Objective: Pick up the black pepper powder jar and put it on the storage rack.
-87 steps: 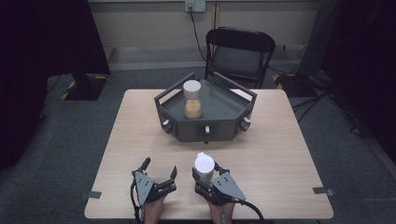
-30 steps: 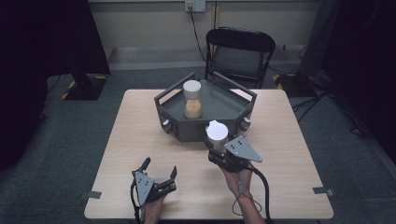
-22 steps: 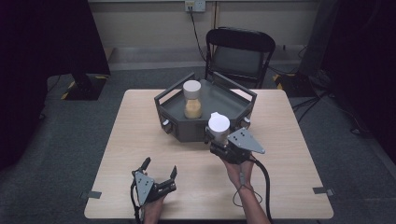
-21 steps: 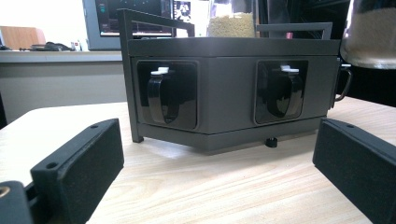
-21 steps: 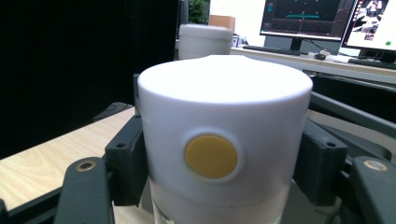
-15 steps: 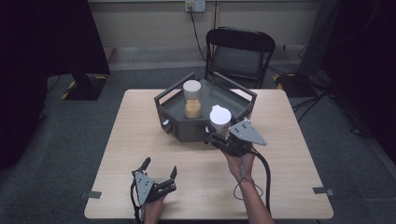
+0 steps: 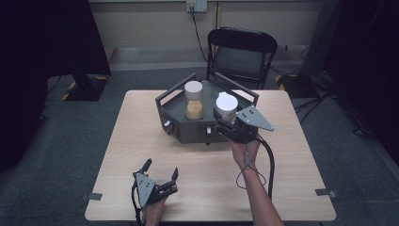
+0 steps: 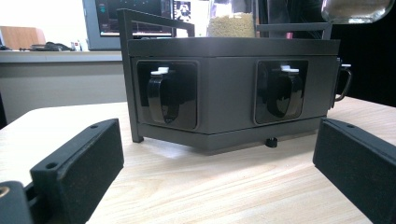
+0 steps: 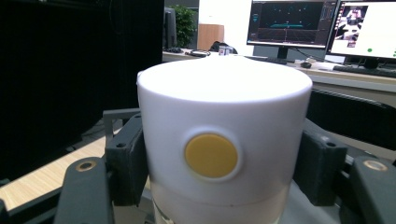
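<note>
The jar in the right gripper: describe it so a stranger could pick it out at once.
Start at the dark grey tray on the wooden table. At its right front edge, the right gripper clamps a white-lidded jar. Unlike the other jar standing free in the tray, this one is gripped by its lid, which has a yellow dot.

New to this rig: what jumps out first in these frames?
The white-lidded jar clamped in the right gripper, held over the near right edge of the dark grey tray at the table's far middle. A second jar stands inside the tray. The left gripper rests open at the near edge.
</note>
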The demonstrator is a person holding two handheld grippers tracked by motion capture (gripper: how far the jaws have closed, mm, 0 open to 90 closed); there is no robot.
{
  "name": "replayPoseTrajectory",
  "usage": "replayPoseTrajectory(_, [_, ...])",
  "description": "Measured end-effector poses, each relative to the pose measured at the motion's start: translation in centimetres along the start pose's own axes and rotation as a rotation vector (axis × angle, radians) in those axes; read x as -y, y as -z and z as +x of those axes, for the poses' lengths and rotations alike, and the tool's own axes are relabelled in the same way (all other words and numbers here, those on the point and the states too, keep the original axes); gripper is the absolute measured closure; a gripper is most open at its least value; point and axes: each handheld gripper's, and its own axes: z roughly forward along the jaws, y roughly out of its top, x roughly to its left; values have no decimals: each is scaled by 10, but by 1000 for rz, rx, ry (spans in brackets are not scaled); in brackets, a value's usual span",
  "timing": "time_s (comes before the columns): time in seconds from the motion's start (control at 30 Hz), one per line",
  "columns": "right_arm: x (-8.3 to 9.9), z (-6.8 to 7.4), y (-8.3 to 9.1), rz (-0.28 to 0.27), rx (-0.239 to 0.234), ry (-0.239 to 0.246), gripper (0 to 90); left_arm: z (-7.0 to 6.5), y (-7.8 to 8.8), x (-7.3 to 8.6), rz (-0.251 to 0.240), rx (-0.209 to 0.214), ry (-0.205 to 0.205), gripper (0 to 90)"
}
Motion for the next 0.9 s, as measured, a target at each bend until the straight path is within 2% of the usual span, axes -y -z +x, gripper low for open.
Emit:
replayPoseTrajectory(0.1, [-3, 0, -3, 7, 8, 8, 302, 0, 0, 0, 0, 0, 0, 11])
replayPoseTrajectory(0.33, [-2, -4, -21, 3, 34, -11, 302, 0, 0, 0, 0, 0, 0, 11])
replayPoseTrajectory(0.5, [-3, -6, -37, -2, 49, -17, 303, 0, 0, 0, 1, 0, -1, 11])
replayPoseTrajectory(0.6, [-3, -4, -44, 2, 60, -6, 302, 0, 0, 0, 0, 0, -1, 11])
replayPoseTrajectory(0.73, [0, -5, -53, 3, 58, -36, 303, 0, 0, 0, 1, 0, -1, 11])
replayPoseTrajectory(0.9, [2, -4, -64, 11, 73, -27, 303, 0, 0, 0, 0, 0, -1, 11])
